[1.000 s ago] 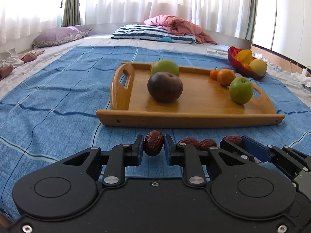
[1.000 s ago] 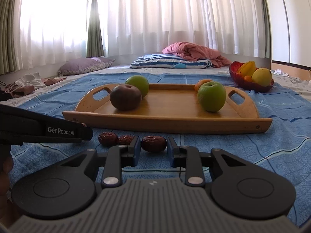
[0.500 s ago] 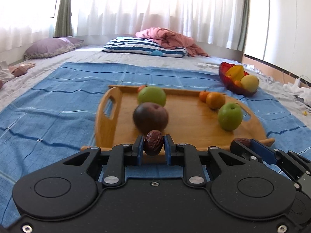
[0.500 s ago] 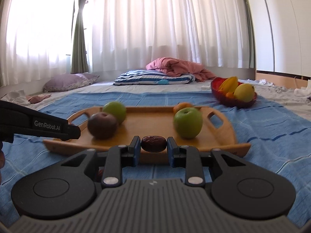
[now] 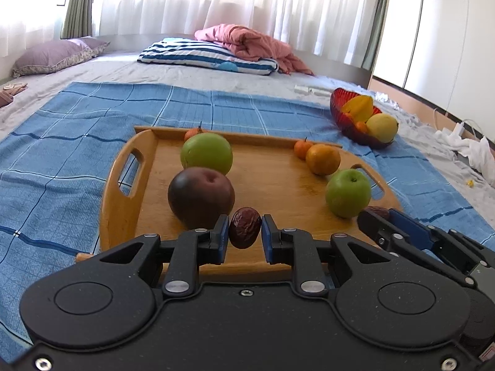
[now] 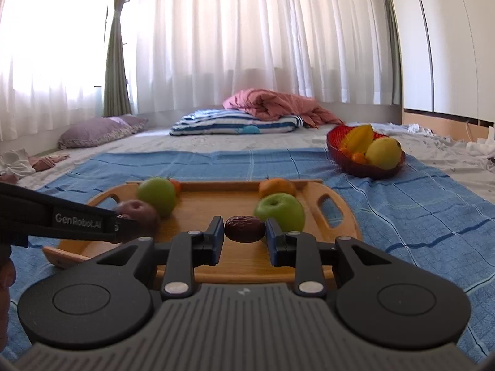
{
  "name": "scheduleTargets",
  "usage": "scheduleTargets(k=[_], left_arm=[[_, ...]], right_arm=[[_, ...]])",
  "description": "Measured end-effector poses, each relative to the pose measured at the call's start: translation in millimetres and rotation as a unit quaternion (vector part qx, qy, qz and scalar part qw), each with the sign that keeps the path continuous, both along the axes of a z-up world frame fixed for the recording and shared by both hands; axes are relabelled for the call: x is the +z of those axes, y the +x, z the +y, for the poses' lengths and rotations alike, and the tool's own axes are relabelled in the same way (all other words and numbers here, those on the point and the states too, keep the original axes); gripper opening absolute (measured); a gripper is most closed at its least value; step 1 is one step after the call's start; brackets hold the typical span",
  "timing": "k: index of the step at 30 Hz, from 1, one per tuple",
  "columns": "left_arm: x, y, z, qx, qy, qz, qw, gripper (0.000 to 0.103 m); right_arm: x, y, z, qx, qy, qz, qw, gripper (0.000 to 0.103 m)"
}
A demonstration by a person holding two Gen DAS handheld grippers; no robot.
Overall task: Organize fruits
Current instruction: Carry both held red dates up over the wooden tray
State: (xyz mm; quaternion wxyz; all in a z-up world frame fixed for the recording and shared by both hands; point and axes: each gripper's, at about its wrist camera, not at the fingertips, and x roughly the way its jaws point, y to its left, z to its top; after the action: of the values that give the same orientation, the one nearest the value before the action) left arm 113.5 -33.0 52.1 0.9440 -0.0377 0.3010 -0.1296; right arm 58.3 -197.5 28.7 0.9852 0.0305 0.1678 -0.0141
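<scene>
A sunlit bedroom, white curtains (image 6: pixel 247 46) across the back, and a blue blanket (image 5: pixel 55 167) spread flat over the bed as the working surface. Nearest the lens, the left gripper (image 5: pixel 245 232) has its fingers (image 5: pixel 220 232) clamped on a wrinkled red date (image 5: pixel 245 227), held end-up, right over the near edge of the wooden tray (image 5: pixel 278 185). Over on the right side, the right gripper (image 6: pixel 244 232) is pinching a second date (image 6: pixel 244 228), this one lying sideways between the pads, and it too hangs above the tray's near part. In the left view that right gripper pokes in from the lower right, a bit of its date showing at the tip.

On the tray itself: a dark purple-brown fruit (image 5: pixel 201 197) sits just past the left fingers, a big green apple (image 5: pixel 206 154) right behind it, with a small orange (image 5: pixel 193 133) peeking out at the far rim. Toward the right handle there's a second green apple (image 5: pixel 348 193), then a tangerine (image 5: pixel 323 159) and a smaller one (image 5: pixel 302 149) touching it.

Beyond the tray, well apart to the right, a red bowl (image 5: pixel 349 123) holds yellow fruit and small oranges. Farther back, a striped pillow (image 5: pixel 207 57) with a pink quilt (image 5: pixel 247 41) bunched on it, and a purple pillow (image 5: pixel 52 57) off left. A sliver of the person's hand (image 6: pixel 4 278) shows at the right view's left edge.
</scene>
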Motion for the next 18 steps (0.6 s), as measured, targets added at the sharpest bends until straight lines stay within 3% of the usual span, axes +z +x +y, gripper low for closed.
scheduleTargets(k=[18], left_arm=[[-24,24,16,0.043,0.015,0.028,0.9986,0.022]], right_arm=[[-20,25,-14,-0.030,-0.004,0.067,0.997,0.034]])
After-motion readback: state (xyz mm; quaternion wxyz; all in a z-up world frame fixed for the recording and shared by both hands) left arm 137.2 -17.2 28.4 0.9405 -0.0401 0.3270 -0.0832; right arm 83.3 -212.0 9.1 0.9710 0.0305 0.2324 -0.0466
